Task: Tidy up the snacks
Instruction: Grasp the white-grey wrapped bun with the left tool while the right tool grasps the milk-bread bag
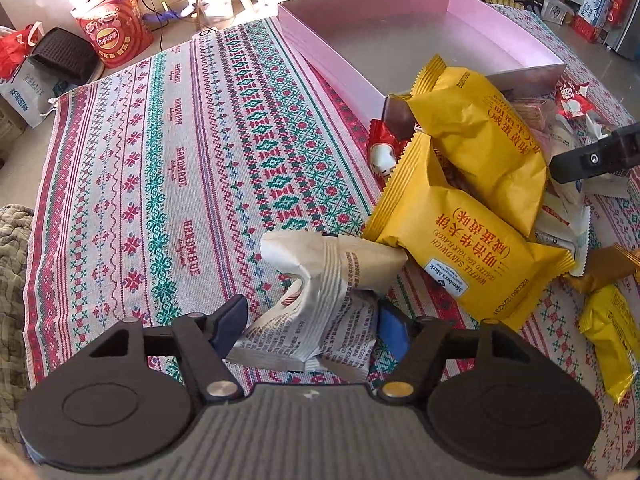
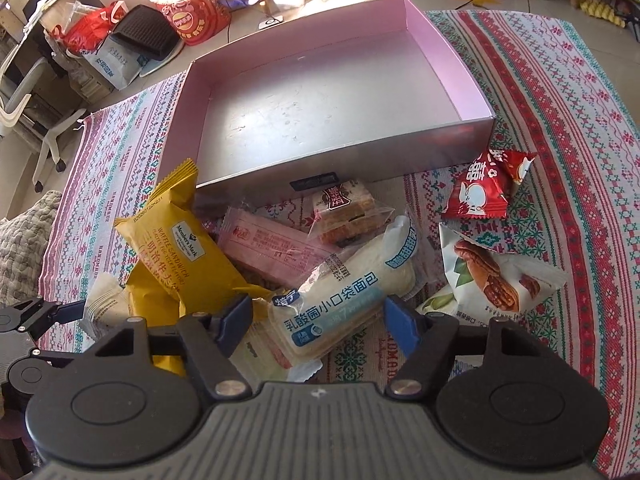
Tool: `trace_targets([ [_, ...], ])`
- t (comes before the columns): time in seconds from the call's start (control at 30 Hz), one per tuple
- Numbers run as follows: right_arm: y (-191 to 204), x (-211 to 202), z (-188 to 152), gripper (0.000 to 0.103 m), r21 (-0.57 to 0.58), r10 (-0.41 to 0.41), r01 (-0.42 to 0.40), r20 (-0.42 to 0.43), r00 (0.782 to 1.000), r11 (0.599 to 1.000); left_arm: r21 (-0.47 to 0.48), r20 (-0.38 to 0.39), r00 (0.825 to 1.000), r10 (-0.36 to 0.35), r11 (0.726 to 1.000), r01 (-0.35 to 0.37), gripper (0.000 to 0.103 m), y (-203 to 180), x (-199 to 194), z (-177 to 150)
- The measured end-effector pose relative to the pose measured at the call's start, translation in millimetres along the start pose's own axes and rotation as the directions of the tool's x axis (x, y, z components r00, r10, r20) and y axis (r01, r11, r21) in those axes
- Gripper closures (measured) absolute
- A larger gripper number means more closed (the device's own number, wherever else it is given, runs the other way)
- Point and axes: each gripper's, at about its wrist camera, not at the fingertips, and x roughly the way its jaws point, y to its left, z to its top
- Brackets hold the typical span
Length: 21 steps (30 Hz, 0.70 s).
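Observation:
My left gripper (image 1: 312, 328) points down at the patterned cloth, and its blue pads press both sides of a crumpled beige-and-white snack packet (image 1: 320, 288), which buckles upward between them. My right gripper (image 2: 318, 324) is open over the snack pile, with a white bread packet with blue print (image 2: 344, 292) between its pads; the left pad stands clear of it. Two yellow waffle sandwich packets (image 1: 472, 240) lie stacked beside the left gripper. An empty pink box (image 2: 440, 52) sits just behind the pile.
A red triangular packet (image 2: 484, 188), a pecan packet (image 2: 492, 276), a pink wrapper (image 2: 272, 244) and a clear-wrapped cake (image 2: 348, 212) lie around the bread. The patterned cloth (image 1: 160, 160) spreads to the left. Bags and a Lay's box (image 1: 116, 36) stand on the floor beyond.

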Motion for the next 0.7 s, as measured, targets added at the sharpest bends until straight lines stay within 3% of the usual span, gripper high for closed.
trace_targets([
  [0.2, -0.2, -2.7, -2.8, 0.069, -0.011, 0.009, -0.009, 0.003, 1.0, 1.0, -0.012, 0.013, 1.0, -0.003, 1.0, 0.003, 0.046, -4.8, -6.3, -2.4],
  [0.4, 0.9, -7.0, -5.3, 0.093, -0.031, 0.015, -0.015, 0.014, 1.0, 0.999, -0.059, 0.022, 1.0, -0.014, 0.998, 0.015, 0.048, -2.0, -13.6, -5.8],
  [0.7, -4.1, -14.6, -4.8, 0.1, -0.042, 0.037, -0.036, 0.022, 0.999, 0.998, -0.113, 0.047, 0.999, -0.021, 0.993, 0.026, 0.048, 5.3, -25.5, -8.5],
])
